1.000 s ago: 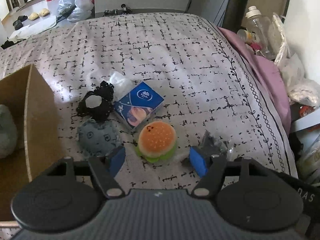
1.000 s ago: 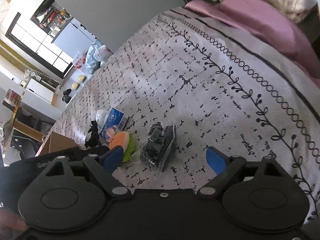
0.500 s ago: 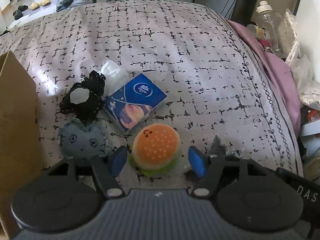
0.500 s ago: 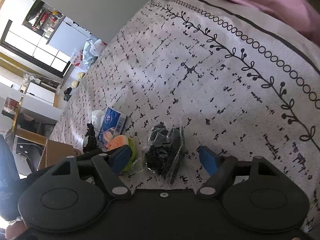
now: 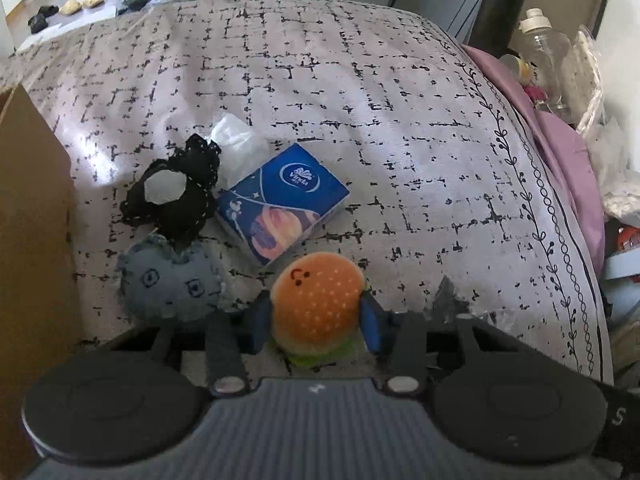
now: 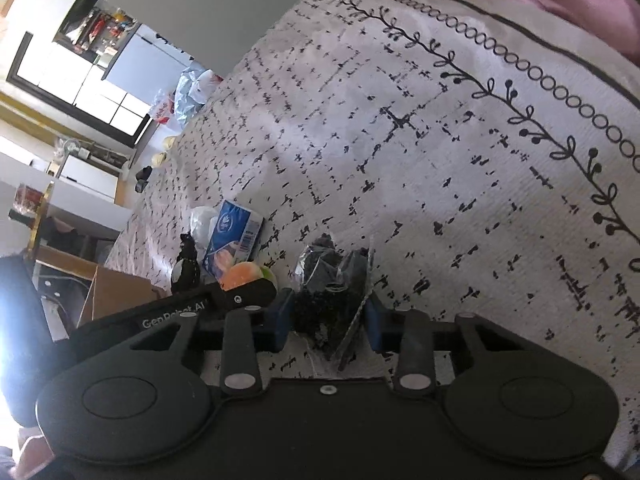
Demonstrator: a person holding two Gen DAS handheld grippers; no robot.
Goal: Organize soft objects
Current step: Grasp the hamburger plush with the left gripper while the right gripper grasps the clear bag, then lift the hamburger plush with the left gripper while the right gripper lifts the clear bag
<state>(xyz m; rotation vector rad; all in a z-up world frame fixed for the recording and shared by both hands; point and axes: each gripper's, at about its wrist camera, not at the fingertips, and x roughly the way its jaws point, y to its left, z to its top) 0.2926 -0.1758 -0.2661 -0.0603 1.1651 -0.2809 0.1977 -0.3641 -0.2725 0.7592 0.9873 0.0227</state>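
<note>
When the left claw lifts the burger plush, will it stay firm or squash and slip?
The burger plush looks stuffed and fuzzy, so it will probably squash a little between the closing left claw pads. The fabric should grip well, so slipping seems unlikely. It is probably light, and its round shape might roll if dropped on the bedspread.

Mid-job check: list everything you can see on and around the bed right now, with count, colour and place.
burger plush: 1, orange and green, between left gripper's pads
clear bag of dark items: 1, black, between right gripper's pads
blue-grey plush: 1, left of burger
black lace piece: 1, above that plush
tissue pack: 1, blue, bed centre
cardboard box: 1, brown, left edge
plastic bottle: 1, clear, bedside right
bedspread: 1, white, black marks
left gripper: closing on burger
right gripper: closing on bag
</note>
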